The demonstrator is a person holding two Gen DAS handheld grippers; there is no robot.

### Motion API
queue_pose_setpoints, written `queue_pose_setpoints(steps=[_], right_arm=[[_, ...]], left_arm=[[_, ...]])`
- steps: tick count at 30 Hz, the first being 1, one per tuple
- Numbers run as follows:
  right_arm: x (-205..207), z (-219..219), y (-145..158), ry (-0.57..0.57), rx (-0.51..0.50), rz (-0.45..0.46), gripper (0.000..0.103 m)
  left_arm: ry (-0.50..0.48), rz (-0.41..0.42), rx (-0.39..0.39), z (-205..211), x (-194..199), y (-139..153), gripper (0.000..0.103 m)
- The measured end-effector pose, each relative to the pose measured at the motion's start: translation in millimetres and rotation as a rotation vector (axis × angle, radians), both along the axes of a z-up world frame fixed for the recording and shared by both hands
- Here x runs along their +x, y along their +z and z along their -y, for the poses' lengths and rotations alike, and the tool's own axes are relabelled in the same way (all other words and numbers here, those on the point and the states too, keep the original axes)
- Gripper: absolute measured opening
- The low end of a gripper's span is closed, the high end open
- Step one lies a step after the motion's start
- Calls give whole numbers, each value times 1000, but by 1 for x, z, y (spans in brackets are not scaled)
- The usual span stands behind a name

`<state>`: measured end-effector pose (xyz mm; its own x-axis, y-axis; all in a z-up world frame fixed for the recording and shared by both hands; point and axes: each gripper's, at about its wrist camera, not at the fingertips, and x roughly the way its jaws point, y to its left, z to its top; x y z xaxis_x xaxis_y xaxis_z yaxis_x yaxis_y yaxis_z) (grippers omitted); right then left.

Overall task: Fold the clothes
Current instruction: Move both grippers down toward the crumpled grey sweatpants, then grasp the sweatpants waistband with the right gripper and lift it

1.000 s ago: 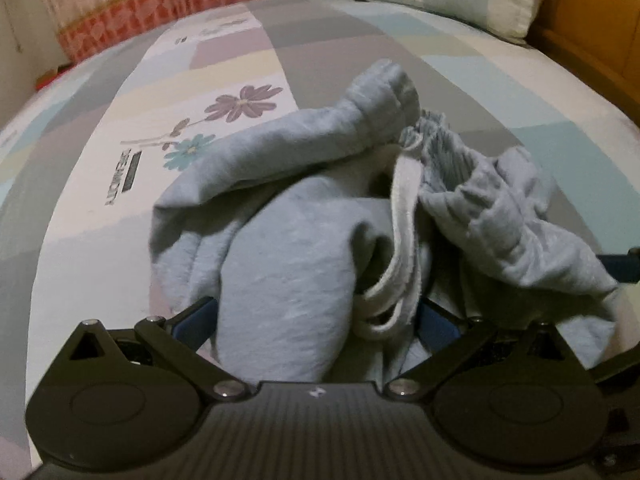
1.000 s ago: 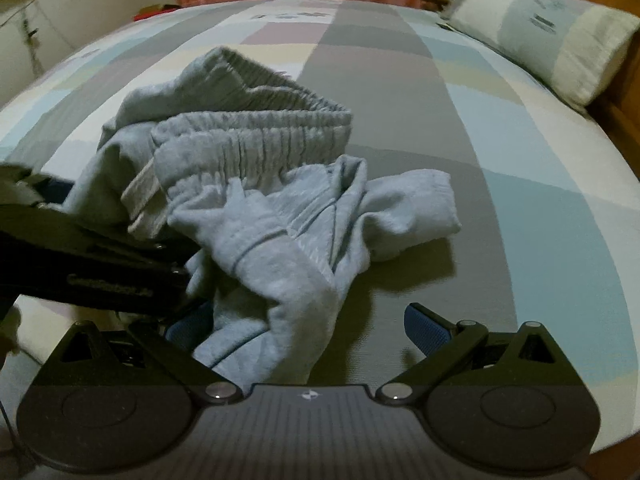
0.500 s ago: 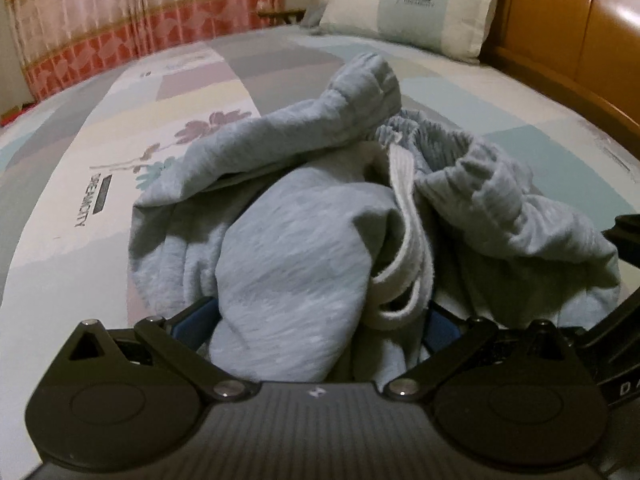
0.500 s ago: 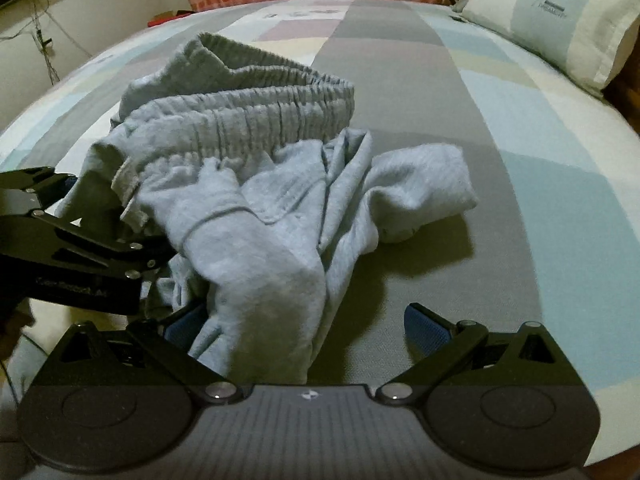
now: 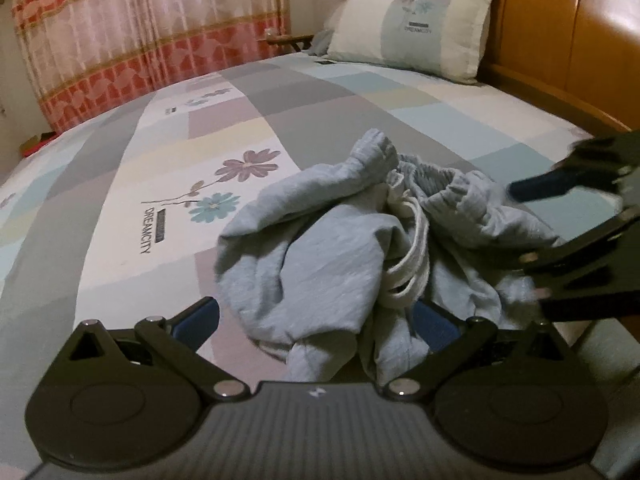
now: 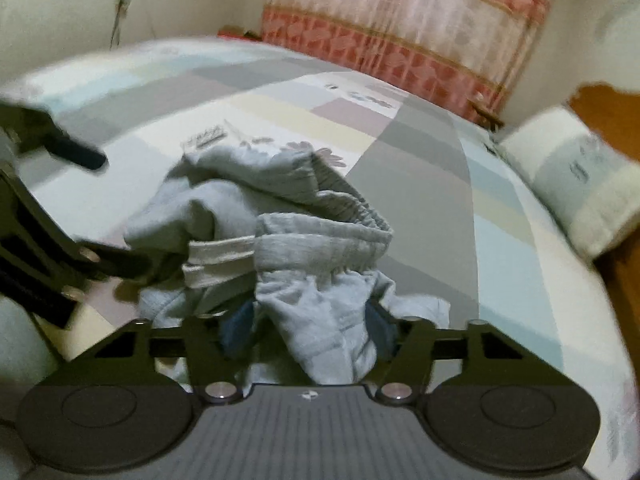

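The grey sweatpants (image 5: 332,264) lie in a crumpled heap on the bed (image 5: 120,240), toward its near edge and well away from the pillow (image 5: 412,28) at the headboard end. The waistband (image 6: 340,216) is bunched on top, and a pale drawstring (image 5: 412,248) loops out of the folds.

The left gripper (image 5: 316,320) is spread wide. A lobe of grey cloth sits between its blue pads (image 5: 198,318), but the jaws do not press on it, so it holds nothing. The right gripper (image 6: 308,328) has its jaws drawn in on a hanging fold just below the waistband; cloth fills the gap and bulges above it, so it looks clamped on the sweatpants, though blur in that view softens the edges.

The step in hand seems to be getting the heap opened out before any folding. To do it well, the left gripper should not close on the loose lobe in front of it, which is likely several layers thick. Better to aim for the waistband edge on its own side, opposite the right gripper's hold, and pinch a single thickness of elastic. Keep the drawstring out of the jaws, or it may slip free under load. With both holds on the waistband, lifting and drawing apart should let the legs drop straight, ready to lay flat along the bed.
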<state>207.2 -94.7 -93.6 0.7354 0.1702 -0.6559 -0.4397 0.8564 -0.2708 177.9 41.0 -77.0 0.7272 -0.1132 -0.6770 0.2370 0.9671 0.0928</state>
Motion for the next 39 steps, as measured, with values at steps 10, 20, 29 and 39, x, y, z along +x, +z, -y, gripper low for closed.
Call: queue_pose_setpoints(steps=[10, 20, 29, 39], right_arm=[[15, 51, 10, -113, -57, 33, 14], [19, 141, 1, -291, -57, -7, 14], [18, 186, -23, -345, -16, -85, 28], [7, 186, 27, -200, 40, -9, 49]], left_arm=[[-10, 6, 5, -2, -6, 7, 102], [-110, 8, -1, 47, 14, 7, 102], [-138, -15, -24, 73, 49, -1, 102], [-151, 31, -62, 67, 75, 14, 102]])
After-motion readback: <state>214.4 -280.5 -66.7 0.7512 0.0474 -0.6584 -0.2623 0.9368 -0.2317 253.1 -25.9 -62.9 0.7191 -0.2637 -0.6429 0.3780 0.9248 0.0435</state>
